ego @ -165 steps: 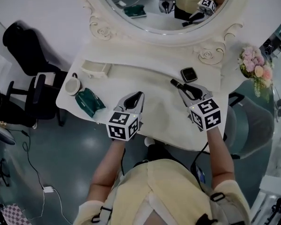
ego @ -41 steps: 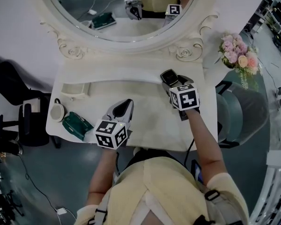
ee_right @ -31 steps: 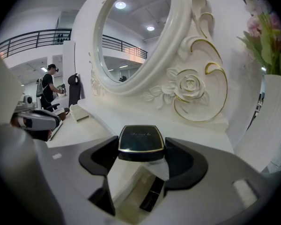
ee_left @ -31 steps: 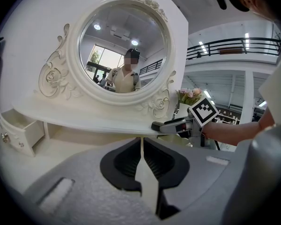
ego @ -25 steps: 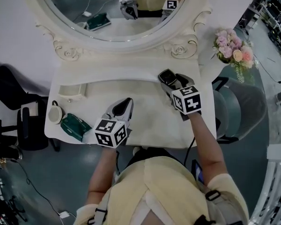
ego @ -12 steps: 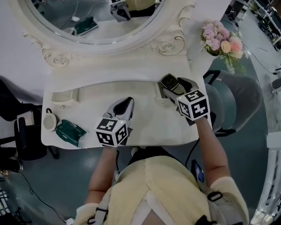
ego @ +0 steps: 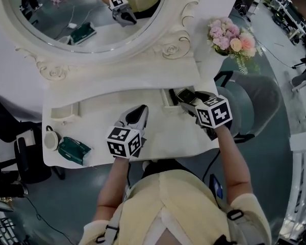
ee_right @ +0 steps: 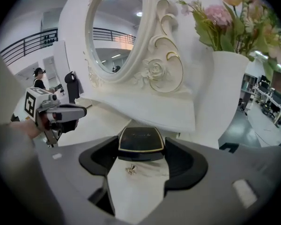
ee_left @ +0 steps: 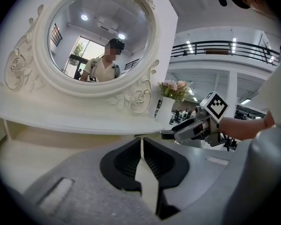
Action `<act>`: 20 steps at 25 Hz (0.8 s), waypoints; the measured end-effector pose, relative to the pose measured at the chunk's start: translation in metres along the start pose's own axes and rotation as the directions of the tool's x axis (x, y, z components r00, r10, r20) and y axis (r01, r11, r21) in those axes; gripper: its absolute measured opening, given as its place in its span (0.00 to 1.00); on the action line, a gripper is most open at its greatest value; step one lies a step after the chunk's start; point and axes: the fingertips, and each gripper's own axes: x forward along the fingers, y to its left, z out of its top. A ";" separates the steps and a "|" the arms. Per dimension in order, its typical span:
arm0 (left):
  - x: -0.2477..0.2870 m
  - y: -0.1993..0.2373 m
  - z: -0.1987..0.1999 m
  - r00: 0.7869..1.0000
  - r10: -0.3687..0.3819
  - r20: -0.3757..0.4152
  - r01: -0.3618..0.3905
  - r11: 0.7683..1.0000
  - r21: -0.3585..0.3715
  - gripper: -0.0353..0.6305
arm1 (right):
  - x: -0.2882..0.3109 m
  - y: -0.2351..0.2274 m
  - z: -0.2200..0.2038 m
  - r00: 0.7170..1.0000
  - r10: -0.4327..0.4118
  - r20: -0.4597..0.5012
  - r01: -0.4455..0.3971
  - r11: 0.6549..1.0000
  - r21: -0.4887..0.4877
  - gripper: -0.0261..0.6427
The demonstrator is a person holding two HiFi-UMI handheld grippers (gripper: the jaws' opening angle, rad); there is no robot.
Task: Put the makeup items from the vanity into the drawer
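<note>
Partly hidden under the right gripper (ee_right: 141,147): the black compact (ego: 185,95), only its front edge and lid clear in the right gripper view. Clamped by both right jaws on its sides, held level. Square with rounded corners, glossy black lid, thin gold rim; lid print too small to read. Held off the vanity top (ego: 92,127), just beside a small white open drawer (ego: 168,98) at the back of the top, under the mirror shelf. Cannot tell whether over the drawer or short of it. Drawer inside not visible, mostly blocked by gripper and compact.

Left gripper (ee_left: 141,150) low over the middle of the top, jaws pressed together, nothing between them; ribbed black pads.

Near the left edge: crumpled shiny dark green pouch (ego: 74,151), and beside it a round white item (ego: 51,139), too small to identify. Second shallow white tray (ego: 66,110) at back left, contents unclear.

Oval mirror (ego: 86,14) in carved cream frame, top cut off. Pink and cream flowers (ego: 228,33) in a smooth white vase (ee_right: 225,93) at the right end.
</note>
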 end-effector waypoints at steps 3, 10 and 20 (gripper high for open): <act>0.005 -0.002 0.001 1.000 -0.009 -0.005 0.009 1.000 0.011 0.07 | 0.006 -0.013 -0.004 0.998 -0.017 -0.058 0.021 0.998 0.054 0.51; 0.010 -0.003 0.002 1.000 -0.016 -0.012 0.016 0.999 0.032 0.07 | 0.027 -0.025 -0.009 0.976 -0.071 -0.206 0.073 0.997 0.005 0.51; 0.006 0.003 0.004 1.000 -0.003 -0.010 0.003 1.000 0.028 0.07 | 0.043 -0.029 -0.012 0.939 -0.106 -0.328 0.103 0.994 -0.027 0.51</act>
